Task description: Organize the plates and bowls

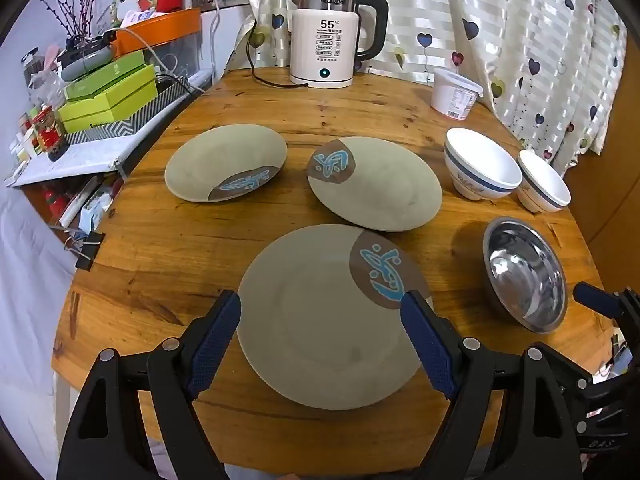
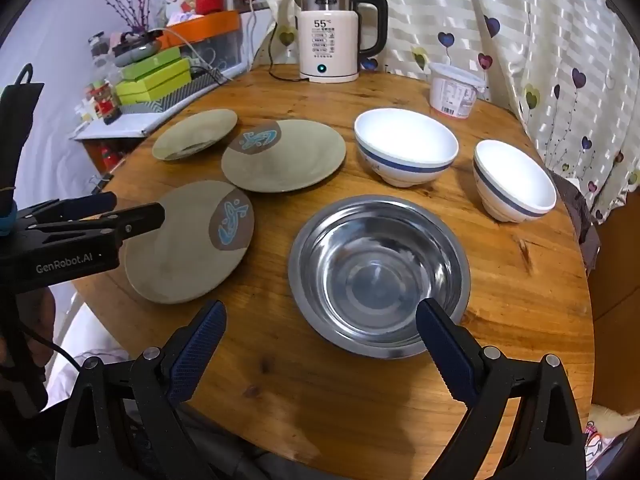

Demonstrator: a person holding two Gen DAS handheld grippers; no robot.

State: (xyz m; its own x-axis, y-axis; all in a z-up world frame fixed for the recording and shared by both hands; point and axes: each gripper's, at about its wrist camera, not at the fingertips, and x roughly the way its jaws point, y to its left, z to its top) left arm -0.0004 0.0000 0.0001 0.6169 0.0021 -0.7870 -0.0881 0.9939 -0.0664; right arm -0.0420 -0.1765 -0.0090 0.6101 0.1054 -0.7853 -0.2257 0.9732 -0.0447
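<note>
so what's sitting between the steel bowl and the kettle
In the right wrist view, the larger white bowl with the blue band lies between the steel bowl and the kettle, slightly to the right; beyond it only bare wooden table.

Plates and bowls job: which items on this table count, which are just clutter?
Job items:
three beige plates
two white bowls
steel bowl

Clutter:
electric kettle
lidded plastic tub
green boxes
binder clip
</note>
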